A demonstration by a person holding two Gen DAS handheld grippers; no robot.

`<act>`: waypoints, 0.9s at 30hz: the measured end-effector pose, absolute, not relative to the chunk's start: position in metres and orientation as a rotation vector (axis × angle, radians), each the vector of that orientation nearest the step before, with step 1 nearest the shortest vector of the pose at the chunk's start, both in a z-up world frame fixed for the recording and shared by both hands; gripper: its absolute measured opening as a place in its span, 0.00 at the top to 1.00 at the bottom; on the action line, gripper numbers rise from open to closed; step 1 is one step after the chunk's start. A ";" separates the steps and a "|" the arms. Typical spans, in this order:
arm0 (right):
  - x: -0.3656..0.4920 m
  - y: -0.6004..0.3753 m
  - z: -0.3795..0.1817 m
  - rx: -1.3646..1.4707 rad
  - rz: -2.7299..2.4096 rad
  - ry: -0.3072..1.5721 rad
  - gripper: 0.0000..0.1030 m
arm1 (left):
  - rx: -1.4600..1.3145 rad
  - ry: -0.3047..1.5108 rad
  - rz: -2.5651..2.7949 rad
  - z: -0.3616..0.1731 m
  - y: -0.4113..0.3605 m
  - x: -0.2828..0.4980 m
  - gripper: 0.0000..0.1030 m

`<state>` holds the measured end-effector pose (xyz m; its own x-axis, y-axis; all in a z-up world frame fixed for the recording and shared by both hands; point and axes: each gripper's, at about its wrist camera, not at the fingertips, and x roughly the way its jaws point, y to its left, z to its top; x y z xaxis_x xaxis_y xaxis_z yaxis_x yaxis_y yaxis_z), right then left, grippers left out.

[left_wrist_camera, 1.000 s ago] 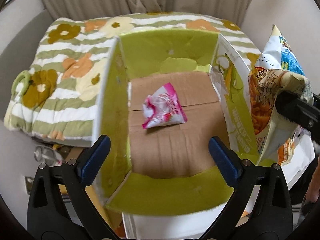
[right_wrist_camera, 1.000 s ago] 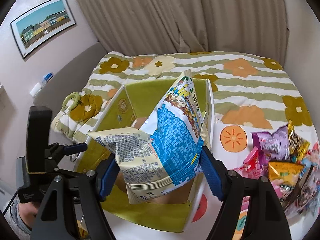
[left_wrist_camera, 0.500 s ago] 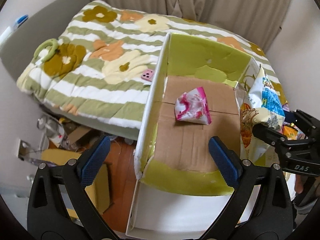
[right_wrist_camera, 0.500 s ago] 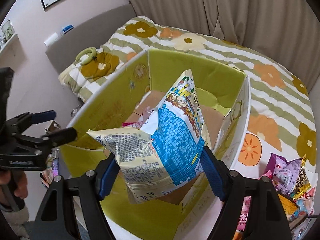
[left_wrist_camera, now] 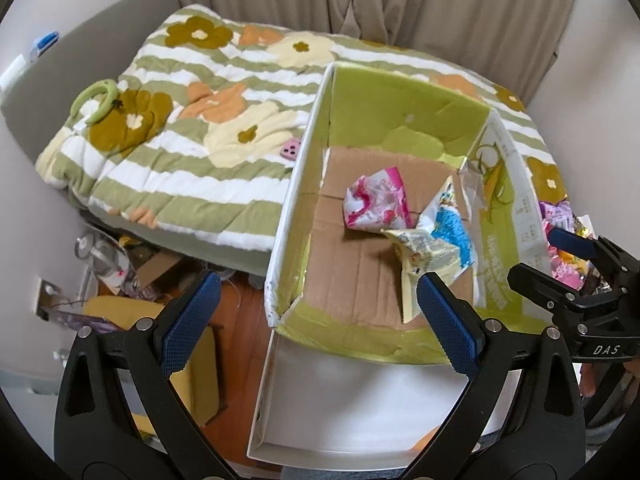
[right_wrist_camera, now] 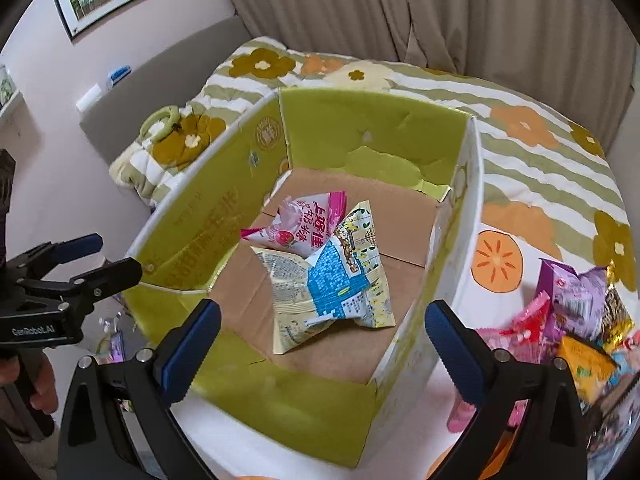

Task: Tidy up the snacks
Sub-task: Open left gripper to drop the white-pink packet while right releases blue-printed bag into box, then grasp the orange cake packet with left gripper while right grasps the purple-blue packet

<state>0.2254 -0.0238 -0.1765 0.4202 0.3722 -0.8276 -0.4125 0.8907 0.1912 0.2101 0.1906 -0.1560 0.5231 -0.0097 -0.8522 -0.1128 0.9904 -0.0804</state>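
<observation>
An open green cardboard box (right_wrist_camera: pixel 224 216) (left_wrist_camera: pixel 300 208) stands on the bed. Inside lie a pink snack bag (right_wrist_camera: pixel 304 228) (left_wrist_camera: pixel 376 204) and a blue-and-cream snack bag (right_wrist_camera: pixel 332 284) (left_wrist_camera: pixel 436 240), leaning against each other. My right gripper (right_wrist_camera: pixel 322 344) is open and empty, above the box's near end; it also shows in the left wrist view (left_wrist_camera: pixel 560 256) at the box's right side. My left gripper (left_wrist_camera: pixel 320 320) is open and empty at the box's near left corner; it also shows in the right wrist view (right_wrist_camera: pixel 96 252).
A pile of several snack bags (right_wrist_camera: pixel 576 316) lies on the bed right of the box. The flowered quilt (left_wrist_camera: pixel 180 132) carries a green ring (left_wrist_camera: pixel 96 100) and a small pink item (left_wrist_camera: pixel 290 148). Clutter and a yellow object (left_wrist_camera: pixel 196 364) sit on the floor at the left.
My right gripper opened and let go of the blue-and-cream bag, which dropped into the box beside the pink bag. My left gripper stayed open and drew back a little.
</observation>
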 end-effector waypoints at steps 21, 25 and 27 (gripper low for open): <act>0.120 -0.087 -0.081 0.085 0.195 0.729 0.01 | -0.052 0.768 -0.220 -0.070 0.126 0.169 0.05; 0.098 -0.120 -0.074 0.083 0.090 0.695 0.01 | -0.033 0.763 -0.278 -0.068 0.096 0.164 0.05; 0.089 -0.135 -0.072 0.080 0.062 0.678 0.01 | -0.023 0.766 -0.301 -0.068 0.078 0.162 0.05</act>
<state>0.0894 -0.1353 -0.0722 0.7772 0.0837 -0.6236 -0.0316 0.9951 0.0942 0.1625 0.0781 -0.0680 0.6798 -0.2767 -0.6792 0.2603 0.9568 -0.1294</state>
